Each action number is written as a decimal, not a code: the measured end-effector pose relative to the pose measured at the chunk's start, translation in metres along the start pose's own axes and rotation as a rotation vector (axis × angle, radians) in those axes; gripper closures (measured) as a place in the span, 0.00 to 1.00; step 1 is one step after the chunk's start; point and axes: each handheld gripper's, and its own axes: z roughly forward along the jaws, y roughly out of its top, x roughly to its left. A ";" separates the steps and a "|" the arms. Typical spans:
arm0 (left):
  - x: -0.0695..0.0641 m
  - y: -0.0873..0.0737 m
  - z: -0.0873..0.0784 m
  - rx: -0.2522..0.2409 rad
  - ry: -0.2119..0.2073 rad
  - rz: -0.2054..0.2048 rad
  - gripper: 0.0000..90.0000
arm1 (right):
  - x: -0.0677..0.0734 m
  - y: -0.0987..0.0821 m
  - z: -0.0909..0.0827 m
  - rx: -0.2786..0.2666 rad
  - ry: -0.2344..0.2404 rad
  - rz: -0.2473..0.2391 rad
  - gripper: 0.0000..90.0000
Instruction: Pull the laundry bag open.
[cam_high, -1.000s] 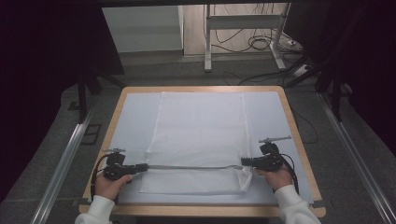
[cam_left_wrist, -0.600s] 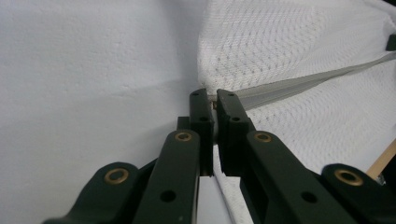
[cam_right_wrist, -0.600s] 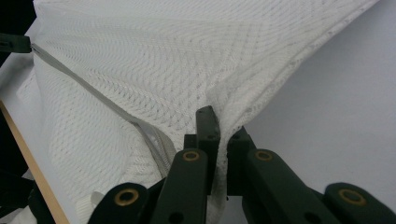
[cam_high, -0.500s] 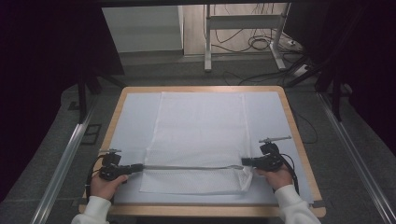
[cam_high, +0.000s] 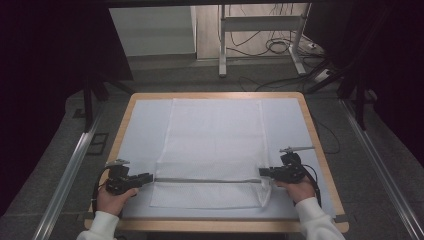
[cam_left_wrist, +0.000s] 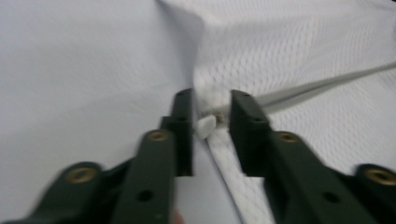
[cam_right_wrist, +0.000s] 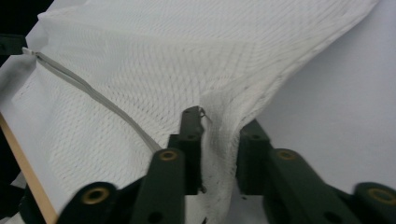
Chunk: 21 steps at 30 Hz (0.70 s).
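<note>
A white mesh bag (cam_high: 215, 145) lies flat on the covered table, with a grey zipper (cam_high: 205, 180) running across its near part. My left gripper (cam_high: 150, 176) sits at the zipper's left end. Its jaws have just been opening, and the white zipper pull (cam_left_wrist: 204, 127) lies loose between them in the left gripper (cam_left_wrist: 211, 95) view. My right gripper (cam_high: 261, 172) is at the bag's right edge. Its jaws have also just been opening, and a raised fold of mesh (cam_right_wrist: 219, 140) stands in the gap of the right gripper (cam_right_wrist: 222, 119), unpressed.
The table has a wooden rim (cam_high: 315, 135) and a pale cover sheet (cam_high: 145, 125). Metal rails (cam_high: 75, 165) run along both sides on the floor. A metal frame with cables (cam_high: 275, 47) stands beyond the far edge.
Both grippers' jaws have parted at the two ends of the zipper line. The hands have stayed where they were.
</note>
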 end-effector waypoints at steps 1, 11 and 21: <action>-0.001 0.001 -0.001 -0.010 0.003 0.006 0.72 | 0.000 0.000 -0.002 -0.010 -0.006 -0.005 0.75; -0.025 0.011 -0.009 -0.097 0.026 0.138 0.42 | -0.001 0.000 -0.026 -0.166 -0.080 -0.082 0.43; -0.019 0.029 -0.002 -0.095 0.053 0.182 0.38 | -0.019 -0.015 -0.050 -0.241 -0.163 -0.124 0.40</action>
